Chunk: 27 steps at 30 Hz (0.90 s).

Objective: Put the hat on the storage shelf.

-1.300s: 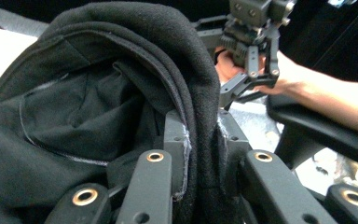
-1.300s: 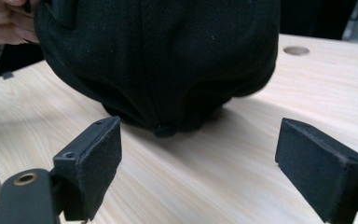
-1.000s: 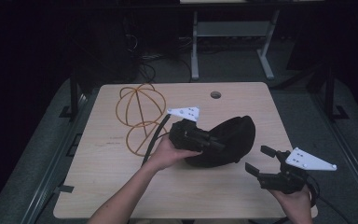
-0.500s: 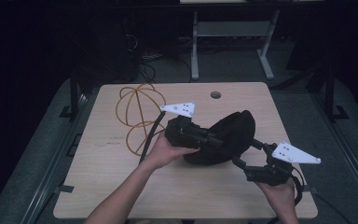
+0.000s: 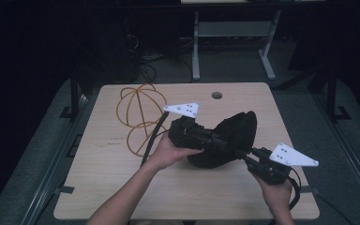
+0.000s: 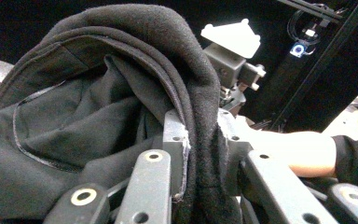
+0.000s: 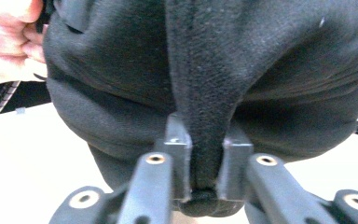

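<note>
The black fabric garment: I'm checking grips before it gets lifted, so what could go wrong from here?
The right gripper has just closed on one narrow fold of the black fabric garment, so it might slip free under tension. The left gripper pinches several bunched layers; one may pull out. The orange wire loop frame lies near the left gripper's cable and could snag.

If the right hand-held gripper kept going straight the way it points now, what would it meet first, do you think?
The right hand-held gripper, whose jaws have just closed on a fold of the black fabric garment, would push straight into the garment's bulk; beyond it, probably the left hand-held gripper, though depth is unclear.
</note>
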Motion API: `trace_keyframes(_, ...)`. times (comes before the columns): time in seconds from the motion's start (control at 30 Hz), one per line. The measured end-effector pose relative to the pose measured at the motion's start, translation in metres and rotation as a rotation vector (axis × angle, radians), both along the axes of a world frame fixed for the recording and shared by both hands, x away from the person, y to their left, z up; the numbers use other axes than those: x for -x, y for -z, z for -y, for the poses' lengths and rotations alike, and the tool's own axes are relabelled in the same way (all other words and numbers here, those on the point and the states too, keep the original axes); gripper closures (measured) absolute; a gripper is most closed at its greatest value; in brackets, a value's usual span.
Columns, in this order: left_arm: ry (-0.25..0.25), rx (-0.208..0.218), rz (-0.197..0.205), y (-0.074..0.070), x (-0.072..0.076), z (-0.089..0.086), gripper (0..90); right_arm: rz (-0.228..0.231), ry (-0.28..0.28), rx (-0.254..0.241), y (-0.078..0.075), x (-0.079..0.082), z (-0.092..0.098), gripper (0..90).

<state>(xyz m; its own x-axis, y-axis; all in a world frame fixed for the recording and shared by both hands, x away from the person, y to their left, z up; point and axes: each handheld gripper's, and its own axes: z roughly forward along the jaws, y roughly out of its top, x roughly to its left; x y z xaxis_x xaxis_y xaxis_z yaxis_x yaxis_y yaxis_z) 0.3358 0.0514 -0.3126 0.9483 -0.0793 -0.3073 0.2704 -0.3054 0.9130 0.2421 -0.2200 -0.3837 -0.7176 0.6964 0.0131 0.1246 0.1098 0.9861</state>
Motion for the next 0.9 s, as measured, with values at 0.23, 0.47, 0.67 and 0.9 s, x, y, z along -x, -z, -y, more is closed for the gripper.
trace_keyframes(0.23,-0.005,0.001,0.003,0.002,-0.001,-0.003,76.0,0.005,0.004,0.011,-0.005,0.002,0.001,83.8)
trace_keyframes(0.47,-0.041,-0.019,0.019,0.001,-0.003,-0.008,69.1,0.007,0.0,0.007,-0.011,0.004,0.002,85.3)
trace_keyframes(0.67,-0.056,-0.033,0.032,0.0,-0.004,-0.012,65.2,0.023,-0.006,0.009,-0.026,0.004,0.006,86.1)
trace_keyframes(0.9,-0.102,-0.016,0.061,-0.004,-0.005,-0.021,52.7,0.038,-0.019,0.048,-0.045,0.001,0.01,86.4)
